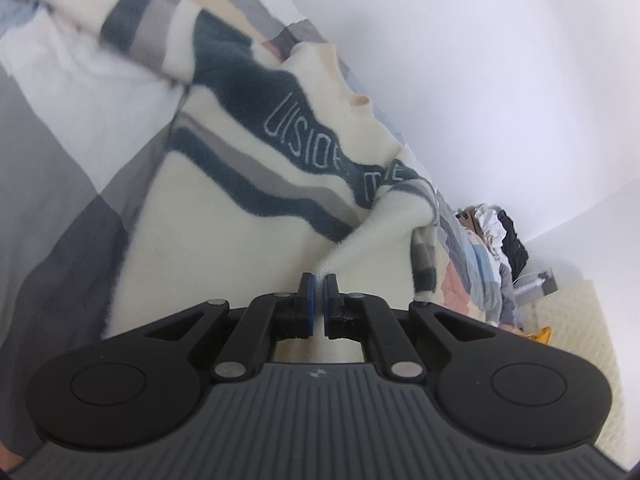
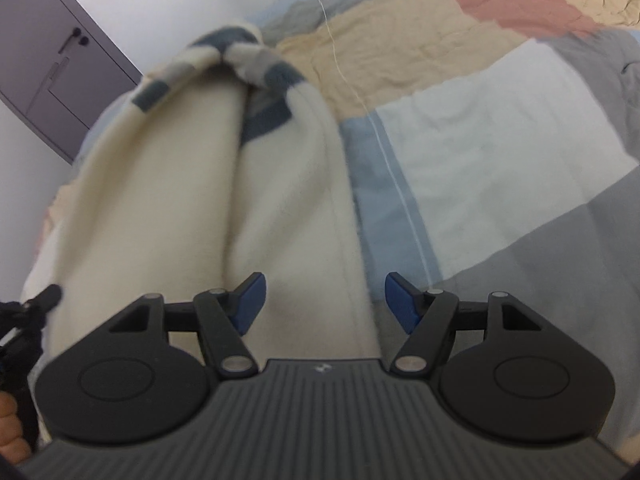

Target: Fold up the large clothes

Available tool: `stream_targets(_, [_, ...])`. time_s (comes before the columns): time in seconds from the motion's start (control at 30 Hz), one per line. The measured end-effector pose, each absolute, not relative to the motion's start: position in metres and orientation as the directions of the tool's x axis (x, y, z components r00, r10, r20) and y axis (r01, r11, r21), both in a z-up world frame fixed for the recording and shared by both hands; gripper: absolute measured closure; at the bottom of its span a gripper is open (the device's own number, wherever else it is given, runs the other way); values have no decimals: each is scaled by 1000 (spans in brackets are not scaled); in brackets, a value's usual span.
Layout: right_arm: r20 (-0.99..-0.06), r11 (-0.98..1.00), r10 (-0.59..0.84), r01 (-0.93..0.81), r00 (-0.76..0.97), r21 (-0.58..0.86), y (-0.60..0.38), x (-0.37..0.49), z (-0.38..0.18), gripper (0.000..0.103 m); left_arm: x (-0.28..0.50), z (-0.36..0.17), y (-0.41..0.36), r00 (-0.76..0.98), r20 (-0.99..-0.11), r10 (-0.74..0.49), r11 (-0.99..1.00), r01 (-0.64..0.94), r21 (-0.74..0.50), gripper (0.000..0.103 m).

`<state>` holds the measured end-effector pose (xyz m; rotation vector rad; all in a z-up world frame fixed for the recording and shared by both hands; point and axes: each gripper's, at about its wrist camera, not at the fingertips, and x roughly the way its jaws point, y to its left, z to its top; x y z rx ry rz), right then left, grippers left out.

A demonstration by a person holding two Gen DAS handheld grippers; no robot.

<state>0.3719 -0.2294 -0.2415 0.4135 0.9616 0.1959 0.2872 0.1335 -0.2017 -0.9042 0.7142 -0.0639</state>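
Patchwork bedspread [image 2: 500, 152], cream striped sweater [image 1: 224, 216] on it

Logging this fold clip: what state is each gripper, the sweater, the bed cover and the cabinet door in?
left gripper: shut on a pinch of the sweater
right gripper: open, above the sweater's edge, holding nothing
sweater: spread on the bed cover, partly bunched, one sleeve folded over in the right wrist view
bed cover: laid flat, wrinkled
cabinet door: closed

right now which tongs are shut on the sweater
The left tongs, pinching a peak of the sweater; the right tongs hang open above it.
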Motion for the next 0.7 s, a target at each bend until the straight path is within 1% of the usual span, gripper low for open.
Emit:
stream_targets(0.13, [-750, 910, 339, 5, 568, 415, -214, 385, -248, 34, 293, -208, 134, 766, -550, -333, 629, -254, -735, 98])
stream_targets(0.2, [-755, 930, 304, -11, 582, 366, -205, 392, -248, 39, 294, -210, 135, 765, -553, -329, 630, -258, -732, 98])
stream_targets(0.27, [-761, 949, 267, -24, 591, 314, -196, 396, -248, 51, 293, -210, 134, 768, -548, -331, 635, -248, -732, 98])
stream_targets(0.3, [-765, 956, 256, -38, 591, 291, -192, 397, -246, 54, 293, -210, 134, 769, -546, -331, 638, -244, -730, 98])
stream_targets(0.33, [-767, 960, 250, -49, 591, 275, -189, 398, -244, 64, 292, -209, 134, 770, -544, -333, 641, -238, -730, 98])
stream_targets(0.37, [-768, 963, 245, -56, 591, 264, -187, 399, -241, 76, 291, -208, 133, 772, -538, -339, 644, -227, -731, 98])
stream_targets(0.43, [-773, 968, 240, -88, 587, 234, -185, 398, -230, 84, 289, -205, 133, 780, -518, -351, 634, -210, -745, 98])
stream_targets(0.57, [-763, 978, 208, -152, 612, 144, -188, 399, -202, 86, 283, -197, 131, 793, -487, -365, 638, -168, -752, 98])
stream_targets(0.63, [-739, 984, 149, -173, 657, 45, -193, 406, -185, 86, 281, -191, 126, 798, -485, -358, 666, -146, -732, 98])
stream_targets(0.7, [-710, 983, 89, -174, 699, -49, -204, 417, -166, 87, 277, -184, 119, 806, -457, -376, 669, -106, -736, 98])
